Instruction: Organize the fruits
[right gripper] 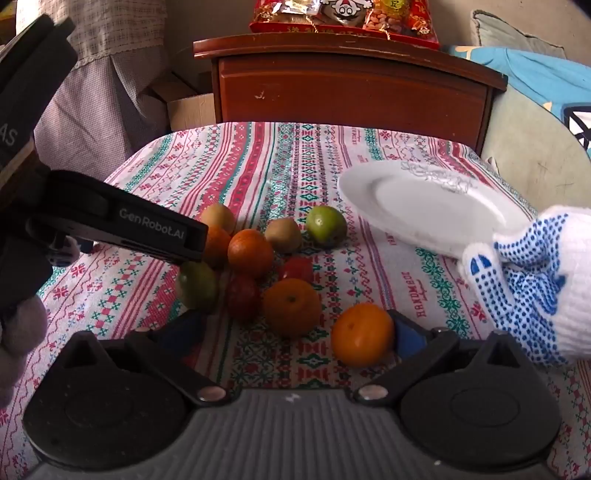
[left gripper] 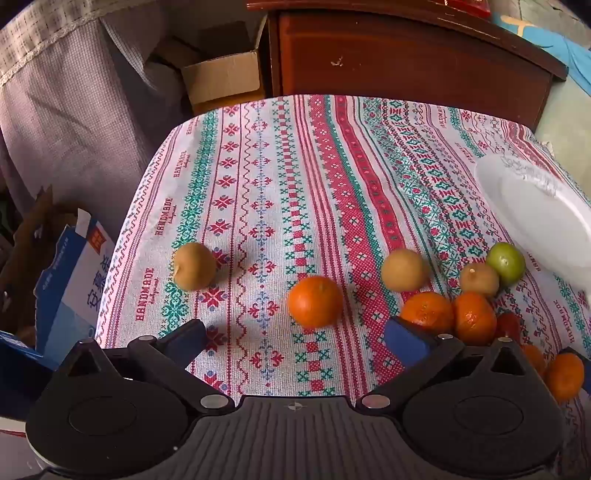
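Fruits lie loose on the patterned tablecloth (left gripper: 280, 177). In the left wrist view, an orange (left gripper: 315, 301) sits between the tips of my open left gripper (left gripper: 295, 338). A brown fruit (left gripper: 194, 266) lies at the left, another brown fruit (left gripper: 403, 269) and a green fruit (left gripper: 505, 258) at the right. In the right wrist view, my right gripper (right gripper: 295, 332) is open with an orange (right gripper: 362, 334) against its right finger (right gripper: 408, 336). Another orange (right gripper: 291, 312), red fruits (right gripper: 242, 295) and a green fruit (right gripper: 326, 225) lie ahead. A gloved hand (right gripper: 532, 280) holds a white plate (right gripper: 424, 206) tilted above the cloth.
The left gripper's body (right gripper: 110, 221) reaches across the left of the right wrist view. A wooden cabinet (right gripper: 351, 81) stands behind the table with snack bags (right gripper: 343, 14) on top. Cardboard boxes (left gripper: 221, 74) and a blue carton (left gripper: 74, 280) sit off the table's left edge.
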A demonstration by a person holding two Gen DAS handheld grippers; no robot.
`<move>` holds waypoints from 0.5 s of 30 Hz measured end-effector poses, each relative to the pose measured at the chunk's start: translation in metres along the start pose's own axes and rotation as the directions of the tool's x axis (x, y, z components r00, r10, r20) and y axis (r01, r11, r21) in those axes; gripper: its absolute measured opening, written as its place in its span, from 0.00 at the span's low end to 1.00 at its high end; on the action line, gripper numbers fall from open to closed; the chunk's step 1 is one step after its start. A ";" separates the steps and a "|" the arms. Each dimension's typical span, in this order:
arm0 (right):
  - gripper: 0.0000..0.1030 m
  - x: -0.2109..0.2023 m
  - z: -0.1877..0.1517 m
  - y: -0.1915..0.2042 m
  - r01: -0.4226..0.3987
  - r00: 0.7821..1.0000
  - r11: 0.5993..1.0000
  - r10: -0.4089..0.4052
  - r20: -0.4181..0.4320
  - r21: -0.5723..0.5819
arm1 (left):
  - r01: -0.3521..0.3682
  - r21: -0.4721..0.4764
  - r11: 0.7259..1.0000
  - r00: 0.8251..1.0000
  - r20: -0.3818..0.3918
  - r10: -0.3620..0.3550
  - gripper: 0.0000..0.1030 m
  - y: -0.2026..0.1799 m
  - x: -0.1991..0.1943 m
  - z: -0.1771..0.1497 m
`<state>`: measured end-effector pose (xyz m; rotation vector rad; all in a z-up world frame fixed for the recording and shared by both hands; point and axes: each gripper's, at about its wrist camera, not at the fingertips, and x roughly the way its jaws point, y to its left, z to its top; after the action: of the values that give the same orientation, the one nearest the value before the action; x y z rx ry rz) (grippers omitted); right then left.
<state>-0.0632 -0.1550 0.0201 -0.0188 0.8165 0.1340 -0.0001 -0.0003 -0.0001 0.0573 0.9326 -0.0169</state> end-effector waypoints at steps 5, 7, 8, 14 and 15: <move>1.00 -0.002 0.003 0.005 0.004 1.000 1.000 -0.004 -0.021 -0.002 | 0.014 -0.008 1.000 1.000 -0.010 -0.014 1.00 0.002 0.001 0.002; 1.00 -0.001 0.002 0.001 -0.007 1.000 1.000 0.007 -0.018 0.006 | 0.013 -0.011 1.000 1.000 -0.010 -0.013 1.00 0.002 0.001 0.003; 1.00 0.000 0.002 0.001 -0.007 1.000 1.000 0.007 -0.016 0.005 | 0.011 -0.013 1.000 1.000 -0.010 -0.012 1.00 0.003 0.000 0.002; 1.00 -0.002 0.000 0.002 0.001 1.000 1.000 -0.001 -0.005 -0.001 | -0.017 -0.024 1.000 1.000 -0.022 0.017 1.00 0.006 -0.002 0.001; 1.00 -0.002 0.000 0.002 0.001 1.000 1.000 -0.001 -0.004 -0.001 | -0.018 -0.025 1.000 1.000 -0.019 0.017 1.00 0.007 -0.002 0.000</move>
<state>-0.0649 -0.1534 0.0222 -0.0207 0.8207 0.1335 -0.0011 0.0066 0.0020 0.0422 0.9511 0.0115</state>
